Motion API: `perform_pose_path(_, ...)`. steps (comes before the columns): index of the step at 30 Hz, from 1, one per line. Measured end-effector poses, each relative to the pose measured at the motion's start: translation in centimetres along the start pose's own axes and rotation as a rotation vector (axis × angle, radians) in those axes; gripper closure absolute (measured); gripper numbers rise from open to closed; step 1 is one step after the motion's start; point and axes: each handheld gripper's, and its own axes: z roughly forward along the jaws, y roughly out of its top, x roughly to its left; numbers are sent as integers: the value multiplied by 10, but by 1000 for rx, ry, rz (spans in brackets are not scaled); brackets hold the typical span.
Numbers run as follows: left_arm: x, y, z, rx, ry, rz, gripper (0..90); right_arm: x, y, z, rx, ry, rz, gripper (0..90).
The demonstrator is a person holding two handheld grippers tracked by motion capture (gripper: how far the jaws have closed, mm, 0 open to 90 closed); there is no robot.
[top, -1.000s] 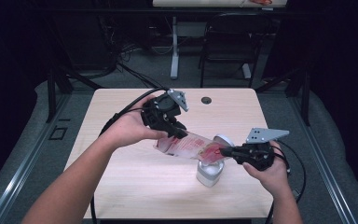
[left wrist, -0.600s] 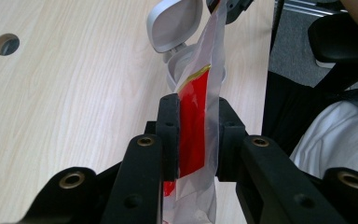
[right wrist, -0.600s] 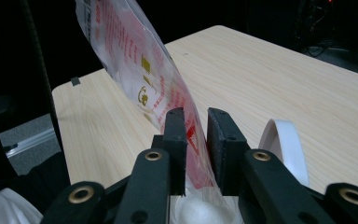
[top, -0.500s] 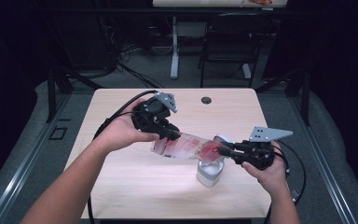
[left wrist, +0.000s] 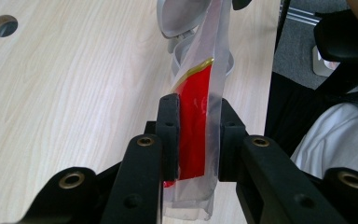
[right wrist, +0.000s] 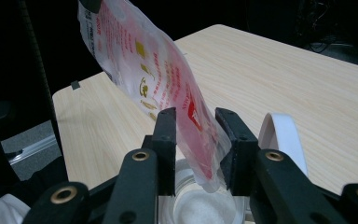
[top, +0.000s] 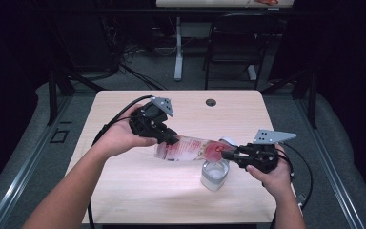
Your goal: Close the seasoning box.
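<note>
The left gripper [top: 170, 139] is clamping one end of a clear plastic pouch [top: 190, 149] with red printing, its two black jaws pressing on the film from both sides; in the left gripper view the red panel of the pouch [left wrist: 196, 116] is sitting squarely between those jaws and running away from them toward a clear jar [left wrist: 186, 28] farther off. The pouch is hanging tilted above the wooden table [top: 124, 191], its other end dipping over the mouth of the jar [top: 215, 174].

The right gripper [top: 228, 154] is sitting at that lower end. Its jaws have just been opening, and in the right gripper view they are standing apart with the pouch's red corner [right wrist: 200, 135] between them, nearer the right-hand jaw; whether the film is still brushing that jaw cannot be told. Just below the jaws the jar [right wrist: 200, 205] is holding white granules, and its white lid [right wrist: 282, 135] is standing hinged open just beyond the right-hand jaw.
</note>
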Motion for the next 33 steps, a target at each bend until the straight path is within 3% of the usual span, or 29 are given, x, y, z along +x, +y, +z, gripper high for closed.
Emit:
perform_pose_path(13, 8, -18, 4, -39, -28, -49, 762, -2, -4, 8, 17, 9, 12, 713)
perform_pose_path(23, 11, -25, 6, -40, -27, -53, 761, -3, -7, 15, 37, 2, 12, 715)
perform_pose_path(27, 12, -28, 7, -48, -32, -59, 760, -3, -9, 18, 29, 2, 19, 747)
perform_pose_path(30, 12, -30, 7, -51, -23, -60, 759, -3, -9, 18, 35, -5, 22, 848)
perform_pose_path(33, 13, -31, 5, -52, -30, -57, 759, -2, -8, 16, 39, 0, 14, 878)
